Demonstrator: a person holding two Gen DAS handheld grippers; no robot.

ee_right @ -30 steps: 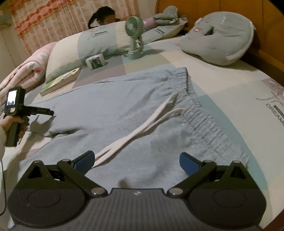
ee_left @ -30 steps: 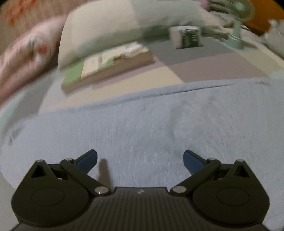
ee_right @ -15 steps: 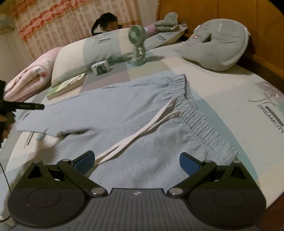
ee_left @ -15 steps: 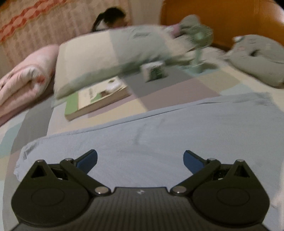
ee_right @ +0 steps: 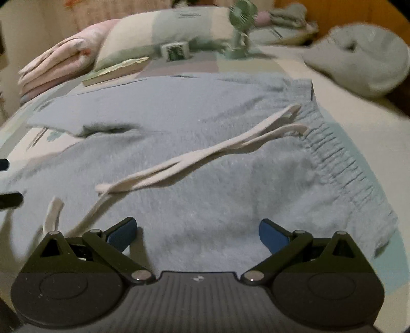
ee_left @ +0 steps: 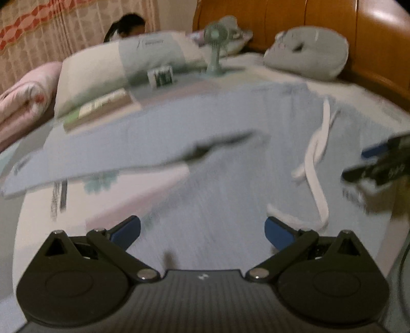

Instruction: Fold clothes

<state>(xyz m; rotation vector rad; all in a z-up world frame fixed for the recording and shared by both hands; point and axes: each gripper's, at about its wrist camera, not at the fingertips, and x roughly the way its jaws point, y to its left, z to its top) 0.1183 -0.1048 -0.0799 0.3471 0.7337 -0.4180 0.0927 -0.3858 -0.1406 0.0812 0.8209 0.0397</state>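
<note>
You hold two grippers over a pair of light blue fleece shorts (ee_right: 205,158) spread flat on a bed (ee_right: 358,112). Your left gripper (ee_left: 202,230) has its blue-tipped fingers spread wide, with nothing between them; it hovers over the near edge of the shorts. Your right gripper (ee_right: 197,231) is likewise spread wide and holds nothing, poised above the near part of the fabric close to the waistband.

The shorts lie across the middle of the bed, with the gathered elastic waistband (ee_right: 340,164) to the right and the two legs reaching to the left. A dark gap shows where the legs part. A white drawstring (ee_right: 205,156) trails from the waistband across the front of the shorts toward the near left, its ends loose on the fabric. In the left wrist view the same drawstring (ee_left: 317,158) runs down the right side, and part of your right gripper (ee_left: 379,164) shows at the right edge, blurred.

At the far side of the bed stand a small green fan (ee_right: 241,25), a small box (ee_right: 176,51) and a book (ee_right: 115,70), in front of a long pillow (ee_right: 164,28). A folded pink quilt (ee_right: 56,66) lies far left, and a grey round cushion (ee_right: 364,59) far right, against an orange headboard (ee_left: 320,20). A person's dark hair (ee_left: 128,24) shows behind the pillow. Both views are motion-blurred.
</note>
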